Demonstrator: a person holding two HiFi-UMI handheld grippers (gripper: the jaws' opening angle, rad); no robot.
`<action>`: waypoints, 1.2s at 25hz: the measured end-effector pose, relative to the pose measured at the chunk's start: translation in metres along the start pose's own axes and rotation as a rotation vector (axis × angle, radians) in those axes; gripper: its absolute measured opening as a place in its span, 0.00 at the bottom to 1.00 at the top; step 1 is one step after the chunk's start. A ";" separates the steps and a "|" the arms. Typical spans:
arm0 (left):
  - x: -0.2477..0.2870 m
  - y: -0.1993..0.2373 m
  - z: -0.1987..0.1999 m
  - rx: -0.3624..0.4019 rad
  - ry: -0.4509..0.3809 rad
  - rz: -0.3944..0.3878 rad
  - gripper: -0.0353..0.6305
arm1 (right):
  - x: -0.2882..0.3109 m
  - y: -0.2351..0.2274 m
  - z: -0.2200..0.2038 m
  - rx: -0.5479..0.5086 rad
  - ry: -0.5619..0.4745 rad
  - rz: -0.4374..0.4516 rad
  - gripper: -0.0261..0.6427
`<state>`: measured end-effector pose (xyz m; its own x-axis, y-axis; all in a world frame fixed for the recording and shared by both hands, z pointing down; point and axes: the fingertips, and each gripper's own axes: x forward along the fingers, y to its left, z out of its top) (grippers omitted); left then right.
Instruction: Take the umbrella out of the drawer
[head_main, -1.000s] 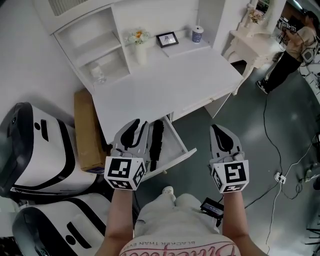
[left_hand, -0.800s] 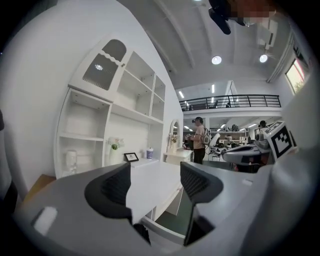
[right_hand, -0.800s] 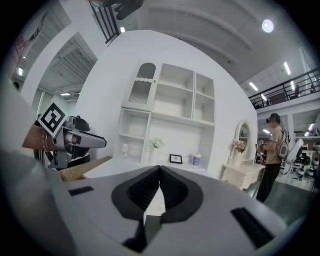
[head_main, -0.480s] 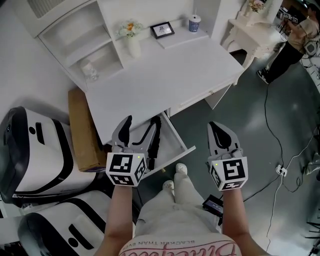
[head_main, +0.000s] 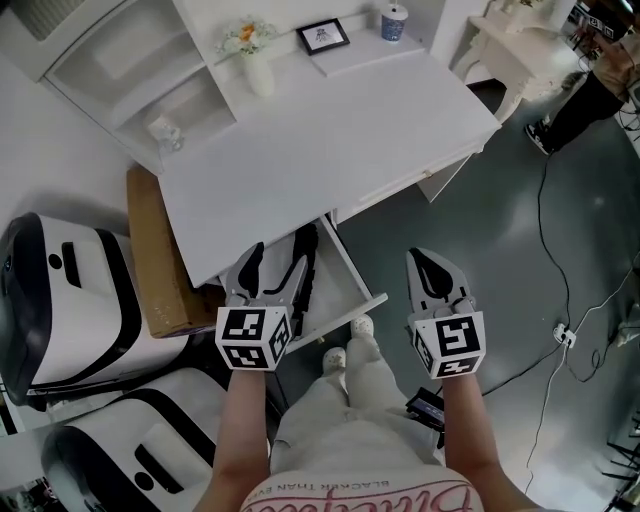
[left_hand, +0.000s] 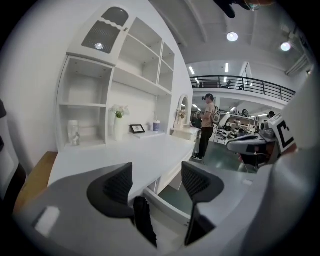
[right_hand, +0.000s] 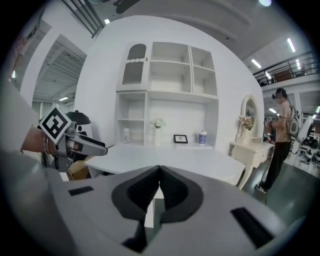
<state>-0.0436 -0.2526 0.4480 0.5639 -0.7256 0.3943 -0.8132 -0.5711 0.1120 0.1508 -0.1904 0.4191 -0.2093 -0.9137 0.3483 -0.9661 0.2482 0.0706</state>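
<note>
Test hall dressed as a home study: white desk (head_main: 330, 130) with shelf unit (head_main: 120, 70), vase (head_main: 262, 76) and picture frame (head_main: 323, 36); loose cables (head_main: 541, 230) on grey floor (head_main: 590, 220) at right; far mezzanine railing (left_hand: 240, 80) under ceiling lamps (left_hand: 232, 36).

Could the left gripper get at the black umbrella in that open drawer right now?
Probably yes. The drawer stands open, the umbrella lies uncovered in it, and the left gripper hangs close over it with its jaws apart and nothing blocking the way.

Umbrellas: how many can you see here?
1. The black umbrella lies in the open drawer under the white desk, close by the left gripper and its open jaws. The drawer's back end is hidden under the desk, so another could be there.
</note>
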 end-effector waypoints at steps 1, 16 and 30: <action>0.004 0.000 -0.007 -0.012 0.018 0.001 0.52 | 0.003 0.000 -0.005 0.002 0.011 0.008 0.05; 0.047 0.001 -0.107 -0.069 0.326 -0.031 0.52 | 0.031 -0.007 -0.068 0.076 0.130 0.046 0.05; 0.090 0.018 -0.203 -0.143 0.609 -0.014 0.52 | 0.046 -0.014 -0.107 0.134 0.226 0.043 0.05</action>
<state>-0.0370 -0.2503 0.6712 0.4253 -0.3457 0.8364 -0.8415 -0.4913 0.2248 0.1711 -0.2018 0.5342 -0.2257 -0.8045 0.5493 -0.9717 0.2262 -0.0680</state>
